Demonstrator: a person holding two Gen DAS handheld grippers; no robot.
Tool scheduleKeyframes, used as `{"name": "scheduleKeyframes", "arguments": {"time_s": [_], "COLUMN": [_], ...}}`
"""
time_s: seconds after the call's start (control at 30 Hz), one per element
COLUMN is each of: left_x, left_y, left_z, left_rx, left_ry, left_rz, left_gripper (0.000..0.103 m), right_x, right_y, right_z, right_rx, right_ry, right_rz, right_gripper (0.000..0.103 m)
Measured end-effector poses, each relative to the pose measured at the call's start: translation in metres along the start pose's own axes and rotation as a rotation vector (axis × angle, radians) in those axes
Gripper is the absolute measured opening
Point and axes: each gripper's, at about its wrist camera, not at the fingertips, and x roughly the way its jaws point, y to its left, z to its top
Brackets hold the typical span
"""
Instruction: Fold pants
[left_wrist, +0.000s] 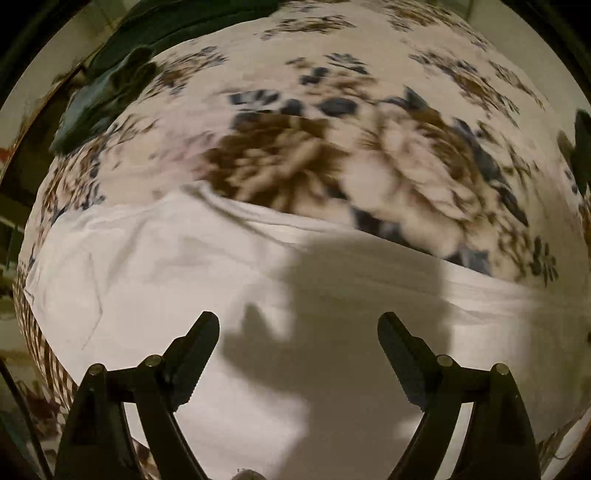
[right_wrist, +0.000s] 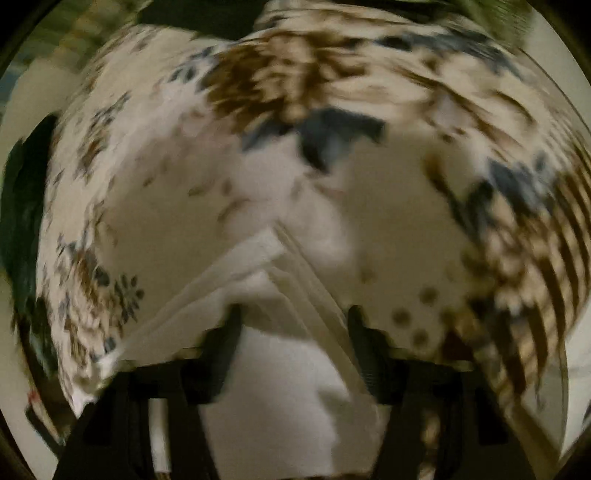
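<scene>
Although both views are smeared by blur, the white pants (left_wrist: 207, 280) lie spread on a bed with a floral bedspread (left_wrist: 295, 155), a long straight edge running across the left wrist view. The left gripper (left_wrist: 298, 332) hovers over them with its fingers (left_wrist: 199, 343) wide apart and empty. The right gripper (right_wrist: 293, 325) shows fingers apart in its blurred view, with a layered white corner (right_wrist: 266, 254) just ahead; I cannot tell whether they grip it. Judging by those stacked edges, at least one fold is made; further folds likely remain.
</scene>
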Motion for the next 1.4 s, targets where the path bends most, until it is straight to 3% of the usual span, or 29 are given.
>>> {"name": "scheduleKeyframes", "arguments": {"time_s": [0.13,0.23,0.4,0.43,0.5,0.53,0.6,0.67,0.77,0.87,0.9,1.0,1.07,1.1,1.23,1.27,1.3,1.33,1.4], "left_x": [-0.003,0.0,0.008,0.009,0.008,0.008,0.005,0.002,0.006,0.015,0.018,0.023,0.026,0.028,0.036,0.037,0.038,0.04,0.043], "left_y": [-0.021,-0.029,-0.036,-0.036,-0.035,-0.034,-0.032,-0.03,-0.031,-0.029,-0.028,-0.024,-0.02,-0.019,-0.014,-0.013,-0.012,-0.009,0.0], "left_z": [-0.005,-0.007,-0.009,-0.009,-0.009,-0.01,-0.012,-0.015,-0.02,-0.024,-0.025,-0.026,-0.025,-0.025,-0.025,-0.024,-0.023,-0.022,-0.019], "left_rx": [0.028,0.034,0.034,0.036,0.035,0.034,0.022,0.01,0.002,-0.005,-0.01,-0.012,-0.019,-0.022,-0.031,-0.032,-0.035,-0.039,-0.053], "left_ry": [-0.005,0.0,0.013,0.016,0.018,0.019,0.029,0.031,0.06,0.099,0.111,0.126,0.13,0.135,0.157,0.161,0.163,0.168,0.175], "left_rz": [0.02,0.032,0.058,0.058,0.049,0.038,0.013,-0.011,-0.038,-0.041,-0.044,-0.042,-0.046,-0.051,-0.073,-0.078,-0.082,-0.085,-0.068], "left_gripper": [0.088,0.088,0.088,0.088,0.088,0.088,0.088,0.088,0.088,0.088,0.088,0.088,0.088,0.088,0.088,0.088,0.088,0.088,0.088], "right_x": [-0.029,-0.049,-0.009,0.003,0.011,0.007,-0.019,-0.037,-0.031,0.005,0.014,0.033,0.04,0.044,0.068,0.068,0.063,0.059,0.043], "right_y": [0.015,0.015,0.002,-0.004,-0.02,-0.024,-0.039,-0.055,-0.075,-0.09,-0.092,-0.1,-0.096,-0.09,-0.071,-0.069,-0.065,-0.063,-0.066], "right_z": [-0.006,-0.002,0.012,0.014,0.013,0.01,-0.004,-0.024,-0.055,-0.086,-0.091,-0.104,-0.105,-0.103,-0.092,-0.09,-0.088,-0.086,-0.087], "right_rx": [-0.113,-0.109,-0.078,-0.059,0.028,0.051,0.093,0.139,0.238,0.348,0.383,0.549,0.584,0.569,0.498,0.493,0.471,0.448,0.431], "right_ry": [-0.105,-0.156,-0.099,-0.052,0.014,0.002,-0.052,-0.086,-0.025,0.037,0.029,-0.088,-0.137,-0.143,-0.109,-0.11,-0.109,-0.112,-0.15], "right_rz": [0.028,0.071,0.056,0.063,0.092,0.105,0.107,0.128,0.23,0.328,0.357,0.604,0.751,0.781,0.702,0.69,0.661,0.627,0.574], "right_gripper": [0.004,0.003,0.003,0.005,0.022,0.029,0.069,0.076,0.076,0.076,0.077,0.076,0.075,0.074,0.074,0.065,0.027,0.007,0.008]}}
